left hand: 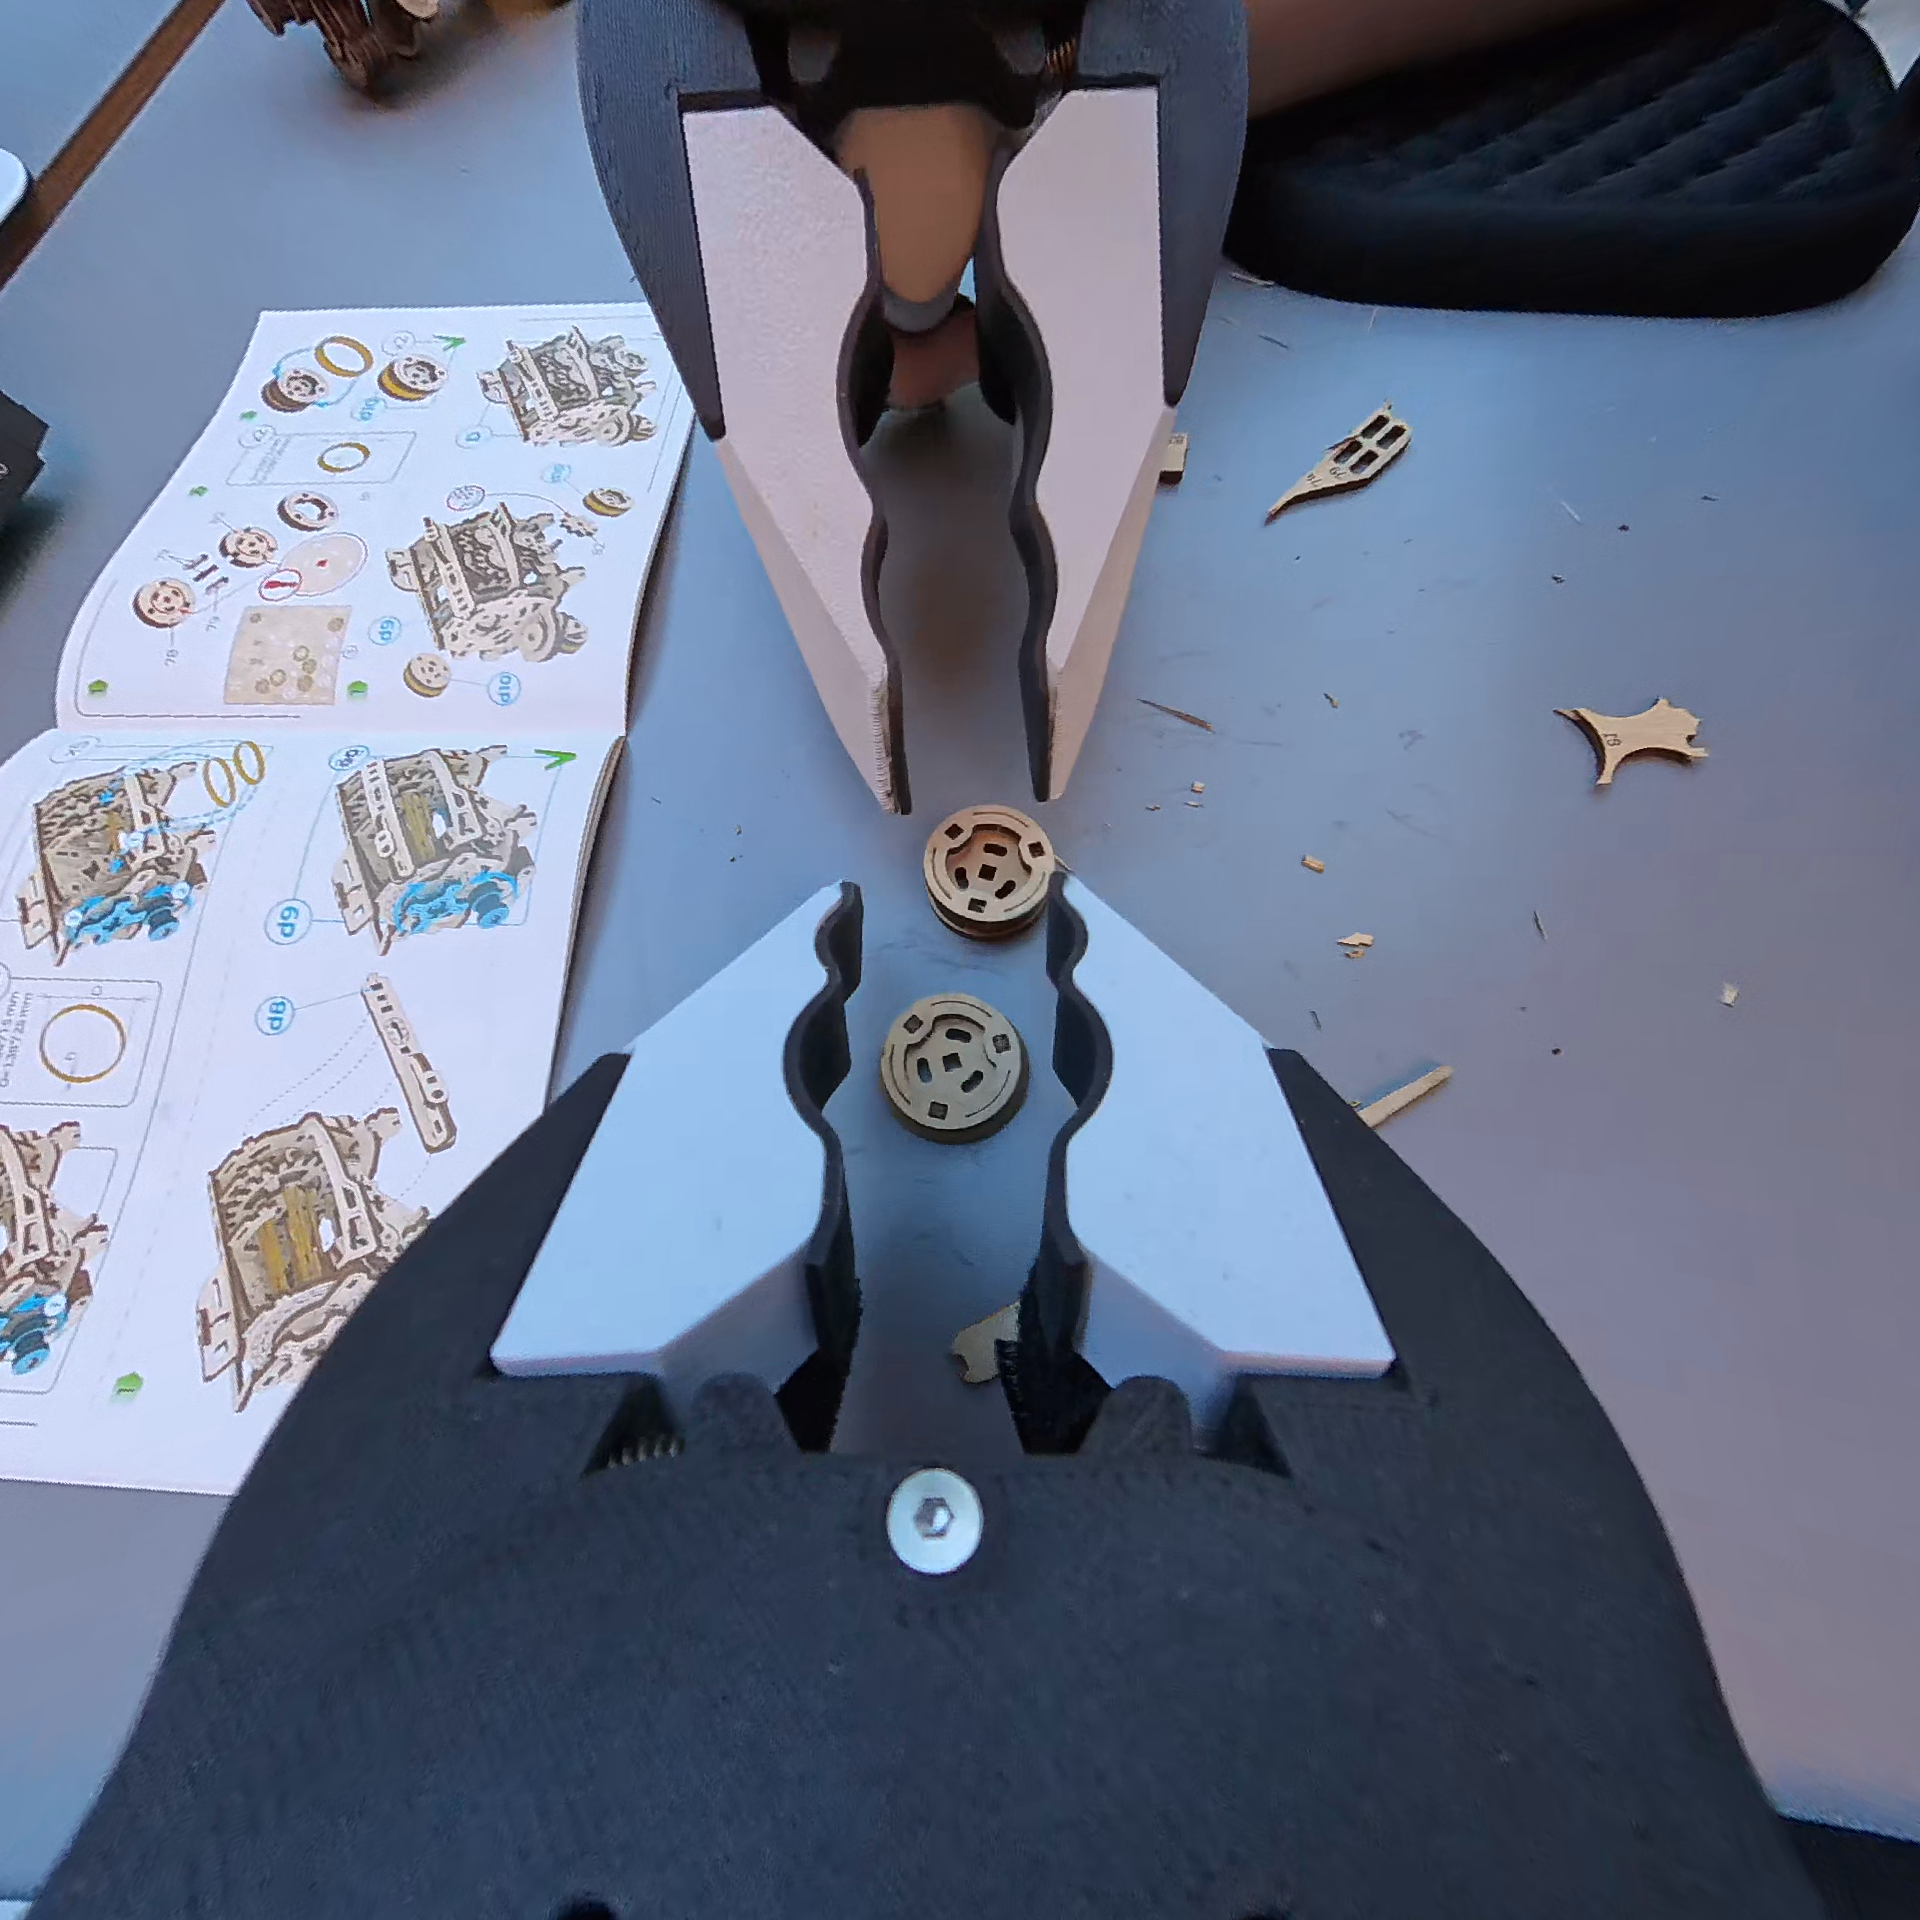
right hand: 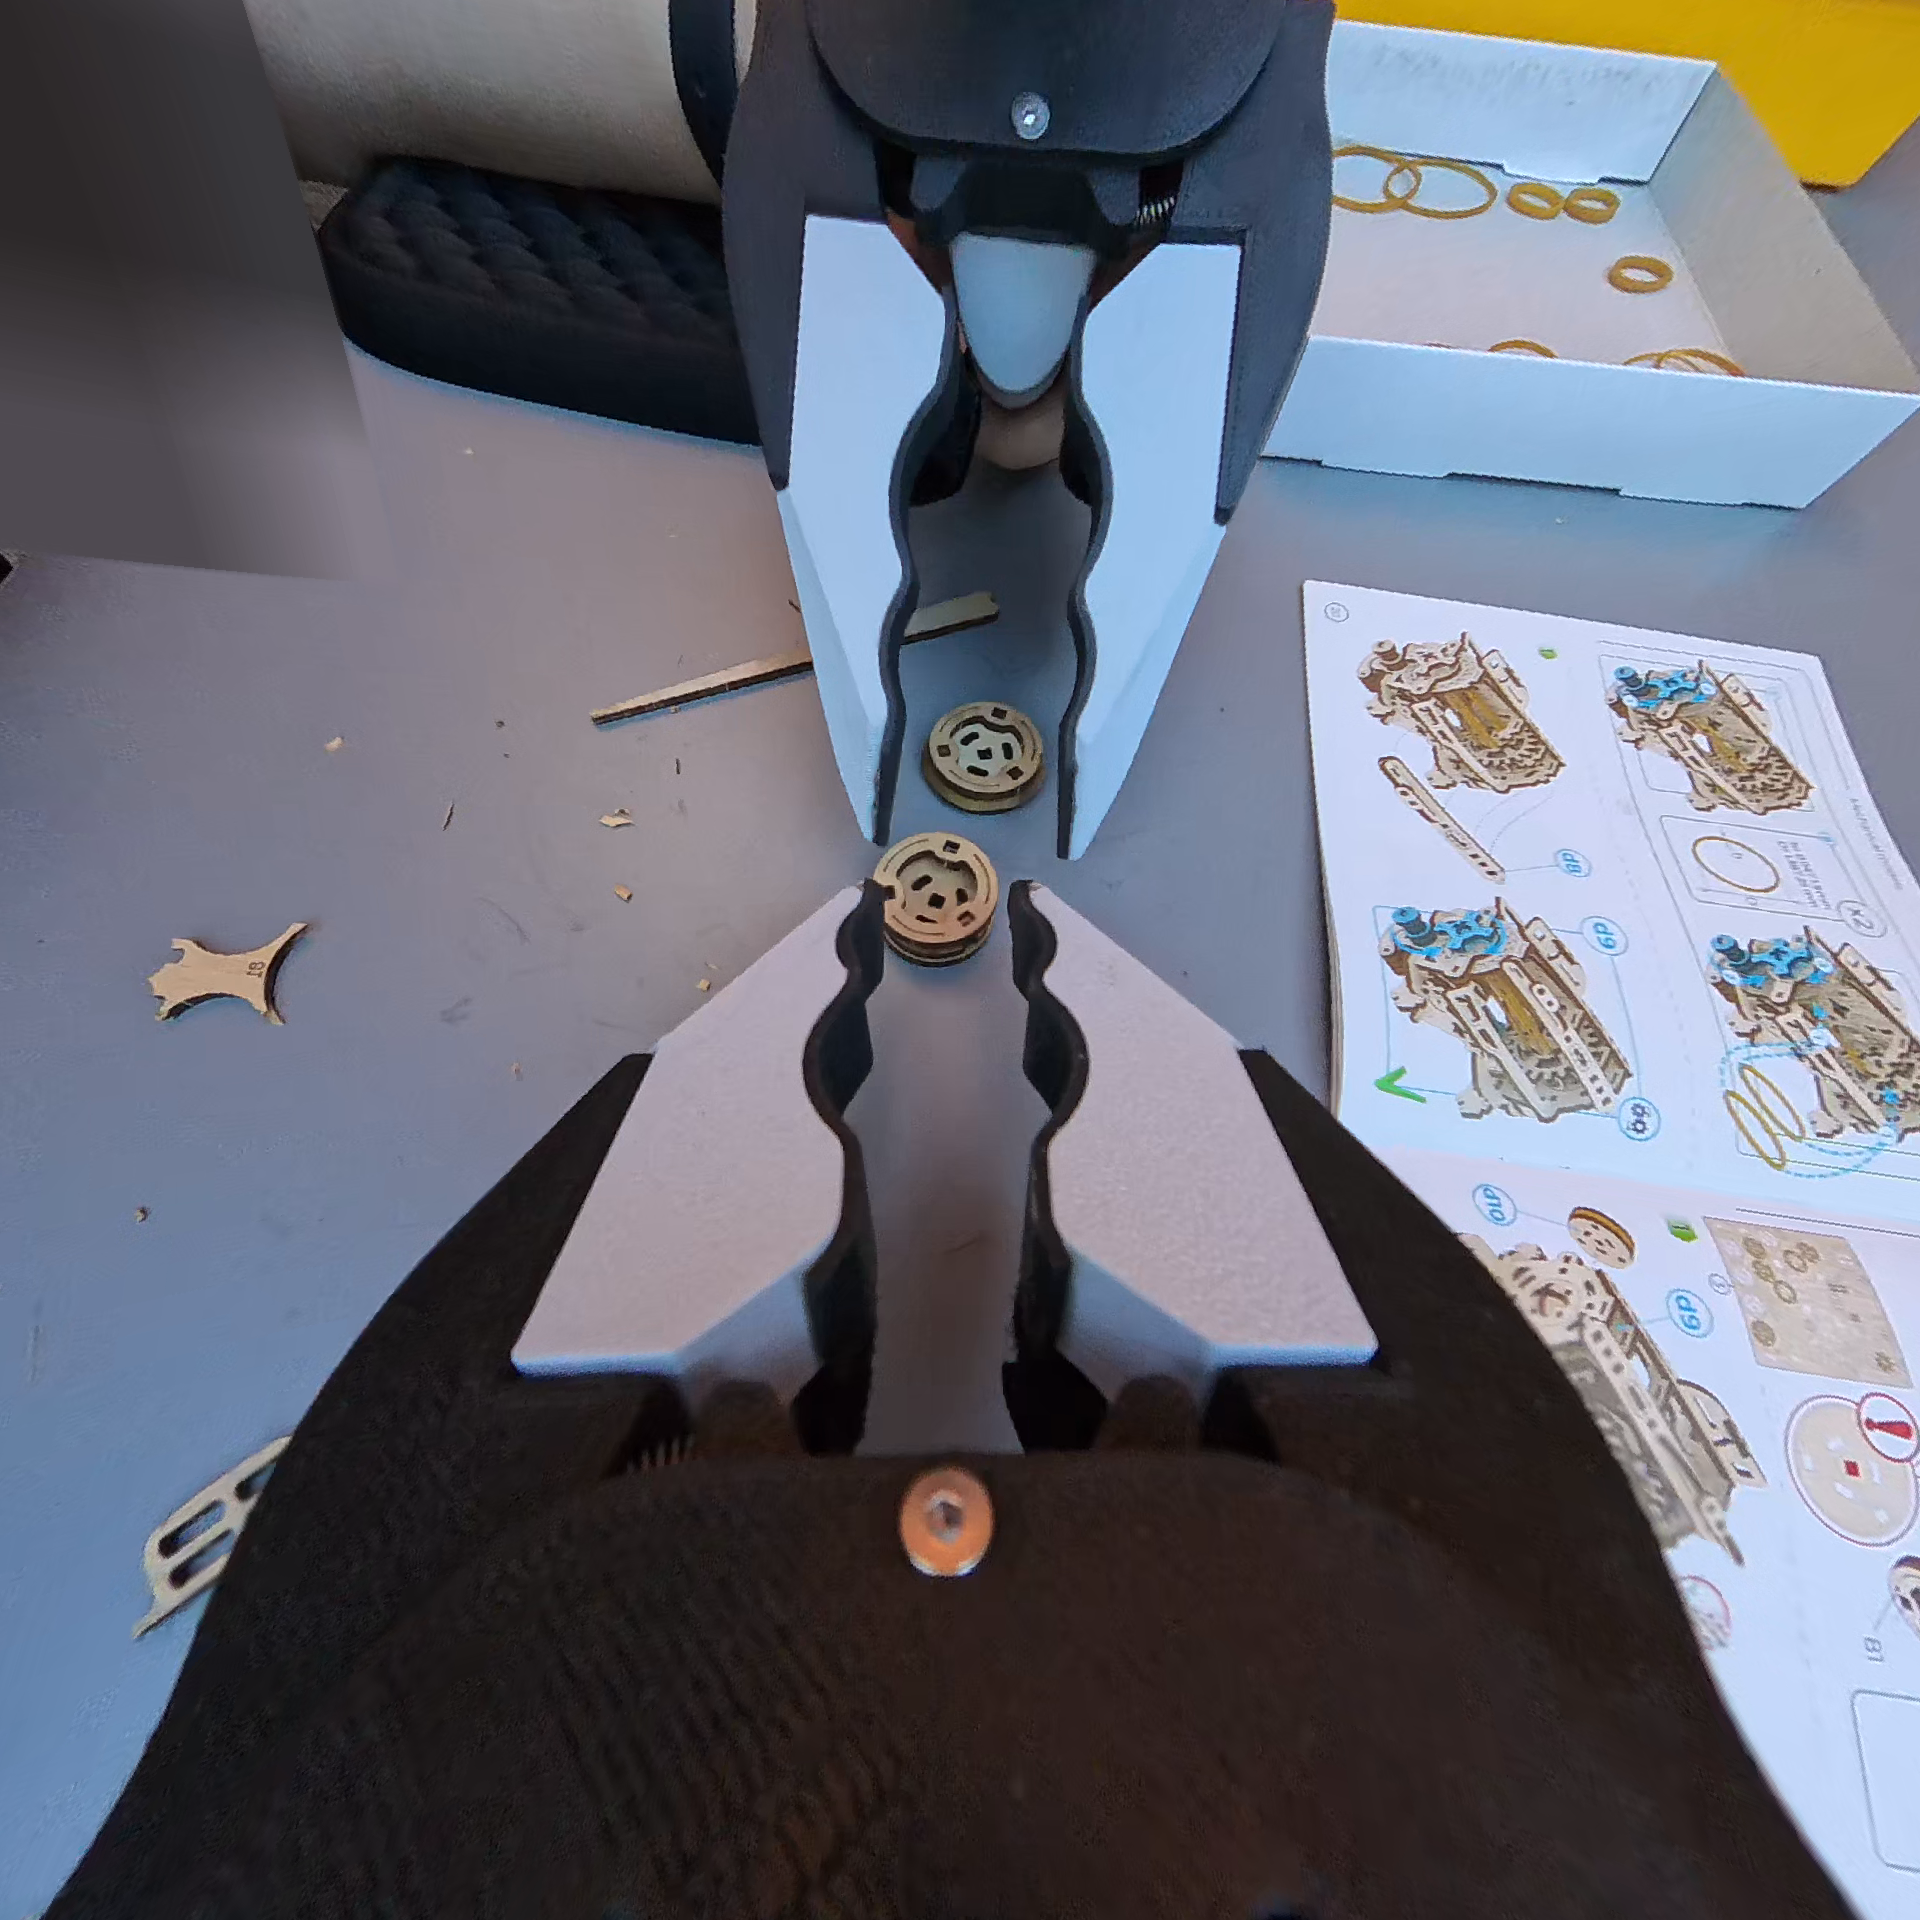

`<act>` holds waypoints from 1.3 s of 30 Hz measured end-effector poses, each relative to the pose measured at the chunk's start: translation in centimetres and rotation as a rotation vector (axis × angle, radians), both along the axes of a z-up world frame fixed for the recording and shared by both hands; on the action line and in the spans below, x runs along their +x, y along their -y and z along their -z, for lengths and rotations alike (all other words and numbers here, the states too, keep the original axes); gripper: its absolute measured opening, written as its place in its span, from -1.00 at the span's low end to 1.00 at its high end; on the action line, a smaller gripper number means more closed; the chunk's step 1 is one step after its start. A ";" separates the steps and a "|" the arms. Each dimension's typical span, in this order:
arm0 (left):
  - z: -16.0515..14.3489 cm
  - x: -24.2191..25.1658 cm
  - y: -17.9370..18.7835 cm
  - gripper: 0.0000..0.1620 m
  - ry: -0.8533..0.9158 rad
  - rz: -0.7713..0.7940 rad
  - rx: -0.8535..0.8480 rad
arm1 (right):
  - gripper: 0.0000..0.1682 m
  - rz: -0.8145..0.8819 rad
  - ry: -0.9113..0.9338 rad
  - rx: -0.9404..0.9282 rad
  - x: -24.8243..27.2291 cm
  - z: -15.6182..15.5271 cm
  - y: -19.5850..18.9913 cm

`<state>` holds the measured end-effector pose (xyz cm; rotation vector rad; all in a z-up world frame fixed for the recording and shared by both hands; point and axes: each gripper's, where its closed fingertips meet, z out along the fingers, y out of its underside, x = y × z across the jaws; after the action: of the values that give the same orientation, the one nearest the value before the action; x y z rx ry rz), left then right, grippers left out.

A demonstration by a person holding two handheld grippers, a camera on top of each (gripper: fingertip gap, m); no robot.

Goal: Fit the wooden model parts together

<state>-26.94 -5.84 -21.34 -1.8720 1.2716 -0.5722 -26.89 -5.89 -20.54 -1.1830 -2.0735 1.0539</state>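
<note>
Grey table (left hand: 1455,623), centre frame: both the left gripper (left hand: 954,899) and right gripper (right hand: 940,899) gape narrowly, empty. Straddle each wooden disc (left hand: 954,1065) squarely before closing.

We see both views bright & evenly lit, soft daylight-ish, cool tint. Shadows weak: a faint warm-edged patch on the grey table (left hand: 1455,623) under the far gripper (left hand: 971,800). Centre sharp; wide-angle bends the booklet (left hand: 312,831) & frame edges. Right view top-left has a smeared patch. Mild glare on white box (right hand: 1558,416).
</note>
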 end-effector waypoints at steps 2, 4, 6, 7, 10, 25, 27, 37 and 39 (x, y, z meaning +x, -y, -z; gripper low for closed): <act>0.0 0.0 0.1 -0.61 -0.003 0.006 0.002 | -0.72 -0.003 0.005 -0.013 0.0 0.0 0.1; 0.0 0.1 0.1 -0.63 -0.004 0.011 0.008 | -0.72 -0.006 0.009 -0.003 0.0 0.2 0.1; 0.0 0.1 0.2 -0.66 -0.006 0.016 0.012 | -0.72 -0.007 0.013 0.013 0.1 0.4 0.1; 0.0 0.1 0.3 -0.67 -0.005 0.021 0.011 | -0.72 -0.009 0.014 0.019 0.1 0.4 0.1; -0.1 0.1 0.4 -0.68 -0.005 0.029 0.016 | -0.72 -0.013 0.025 0.032 0.1 0.7 0.2; 0.2 0.1 0.5 -0.73 -0.020 0.033 0.015 | -0.74 -0.012 0.039 0.053 0.3 1.0 0.0; 0.3 0.1 0.5 -0.73 -0.024 0.033 0.015 | -0.75 -0.014 0.045 0.052 0.4 1.1 0.0; 0.0 0.1 0.6 -0.72 -0.016 0.037 0.023 | -0.76 -0.016 0.034 0.053 0.5 0.9 0.1; -0.5 0.1 0.6 -0.72 0.005 0.034 0.027 | -0.76 -0.012 0.015 0.027 0.3 0.4 0.1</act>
<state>-26.86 -6.42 -20.84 -1.8284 1.3041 -0.5747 -26.56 -5.98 -20.95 -1.1700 -2.1025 1.0222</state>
